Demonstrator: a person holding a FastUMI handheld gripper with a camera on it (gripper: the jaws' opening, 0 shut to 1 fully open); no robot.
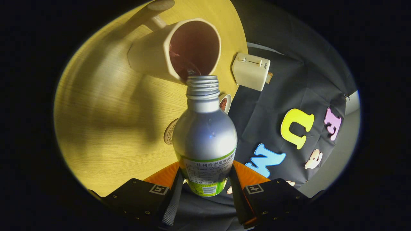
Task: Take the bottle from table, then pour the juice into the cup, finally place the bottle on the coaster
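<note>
On the table (106, 106): cup (179, 51), coaster (169, 132) beyond the fingers.
Gripper (205, 189): clamped on the bottle (205, 134), both fingers pressing.
Bottle: uncapped, mouth at the cup's rim.
Progress: lifted; pouring underway; coaster placement remains.

The bottle (204, 128) is smooth, satin-finish metal with a glossy printed label. The cup (175, 48) looks glazed ceramic. The table (109, 128) shows matt wood grain; the booth wall (282, 96) is matt cloth.
</note>
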